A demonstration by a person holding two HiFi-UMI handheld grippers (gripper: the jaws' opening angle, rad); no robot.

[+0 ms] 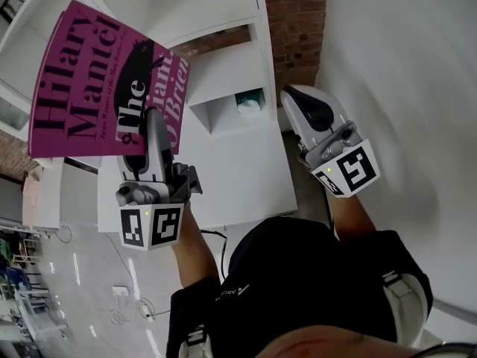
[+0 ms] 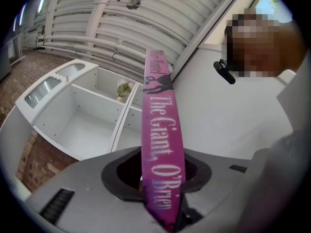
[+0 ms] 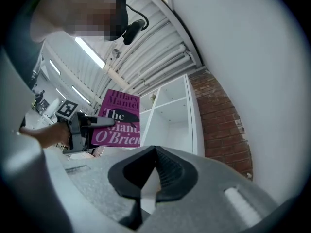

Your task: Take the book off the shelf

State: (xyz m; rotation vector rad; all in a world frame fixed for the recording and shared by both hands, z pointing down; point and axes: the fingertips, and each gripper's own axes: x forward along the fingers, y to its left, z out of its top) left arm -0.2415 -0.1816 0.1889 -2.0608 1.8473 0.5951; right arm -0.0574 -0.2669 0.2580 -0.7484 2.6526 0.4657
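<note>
A magenta paperback (image 1: 89, 88) with black lettering hangs in the air left of the white shelf unit (image 1: 223, 73), clear of its compartments. My left gripper (image 1: 153, 129) is shut on its lower edge near the spine. In the left gripper view the spine (image 2: 163, 130) runs up from between the jaws (image 2: 160, 178). My right gripper (image 1: 296, 99) floats to the right of the shelf, shut with nothing in it; its jaw tips meet (image 3: 155, 152). The right gripper view shows the book (image 3: 119, 120) held by the left gripper (image 3: 97, 123) in front of the shelf (image 3: 170, 115).
A small green and white object (image 1: 250, 103) sits in one shelf compartment. A brick wall strip (image 1: 298, 21) borders the shelf, with a plain white wall (image 1: 402, 66) to the right. Cables lie on the floor (image 1: 119, 297) at lower left.
</note>
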